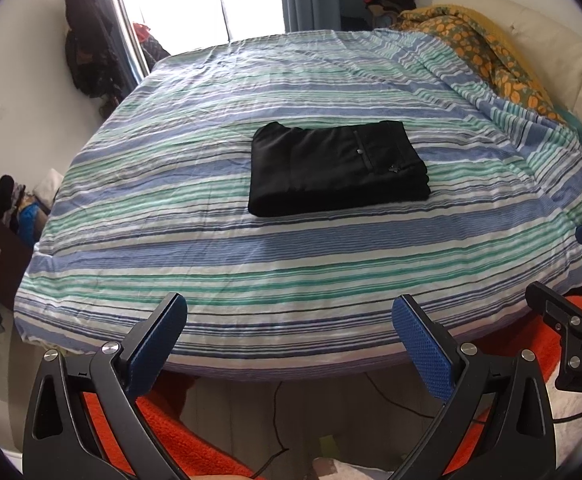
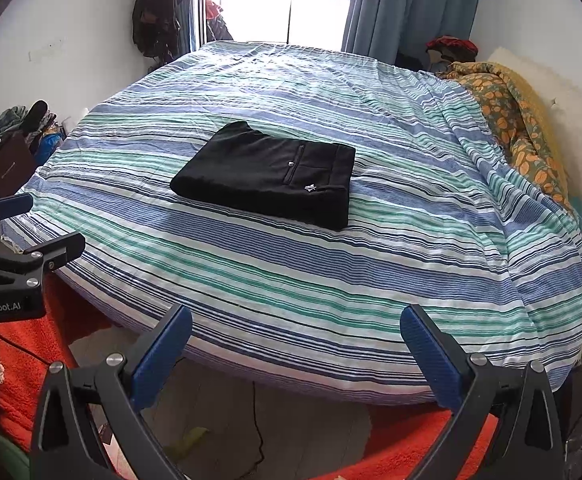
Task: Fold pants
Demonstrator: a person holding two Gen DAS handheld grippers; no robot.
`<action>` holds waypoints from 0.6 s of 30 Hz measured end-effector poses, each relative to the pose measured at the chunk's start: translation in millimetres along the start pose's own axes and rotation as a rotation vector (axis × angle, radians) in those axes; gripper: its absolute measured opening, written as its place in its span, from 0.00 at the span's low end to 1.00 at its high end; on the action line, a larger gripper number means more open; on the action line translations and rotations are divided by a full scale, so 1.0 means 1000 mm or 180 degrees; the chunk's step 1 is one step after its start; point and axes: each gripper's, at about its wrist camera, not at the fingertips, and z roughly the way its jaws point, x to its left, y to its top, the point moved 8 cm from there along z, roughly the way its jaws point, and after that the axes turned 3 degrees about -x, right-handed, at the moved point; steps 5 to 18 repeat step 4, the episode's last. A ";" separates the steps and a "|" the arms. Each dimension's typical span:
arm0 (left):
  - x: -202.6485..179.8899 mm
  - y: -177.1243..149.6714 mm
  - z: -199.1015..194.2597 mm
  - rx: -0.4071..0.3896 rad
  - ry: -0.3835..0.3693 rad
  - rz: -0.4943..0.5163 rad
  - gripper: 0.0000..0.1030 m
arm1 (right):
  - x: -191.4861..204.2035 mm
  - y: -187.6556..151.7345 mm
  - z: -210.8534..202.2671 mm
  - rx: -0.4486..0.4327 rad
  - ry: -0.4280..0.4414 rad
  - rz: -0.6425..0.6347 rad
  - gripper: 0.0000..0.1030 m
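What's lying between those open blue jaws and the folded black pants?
Only bare striped bedsheet separates the left gripper from the pants; the right wrist view shows the same.

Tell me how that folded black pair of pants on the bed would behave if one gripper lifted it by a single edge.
The folded black pants would probably flop and unfold: they are soft stacked fabric layers. They look light and unlikely to slide far, since the striped bedsheet is wrinkled cloth. Both the left gripper and right gripper stand open, away from them.

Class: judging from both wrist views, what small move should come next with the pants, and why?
Probably none beyond holding both grippers back: the black pants already lie folded in a compact stack on the striped bed, and the left gripper and right gripper are open, empty, short of the bed.
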 end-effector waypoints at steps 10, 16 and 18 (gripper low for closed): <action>0.000 0.003 -0.004 -0.0077 0.0052 0.0038 1.00 | 0.000 0.001 0.000 -0.0012 0.0008 0.0007 1.00; 0.000 0.003 -0.004 -0.0077 0.0052 0.0038 1.00 | 0.000 0.001 0.000 -0.0012 0.0008 0.0007 1.00; 0.000 0.003 -0.004 -0.0077 0.0052 0.0038 1.00 | 0.000 0.001 0.000 -0.0012 0.0008 0.0007 1.00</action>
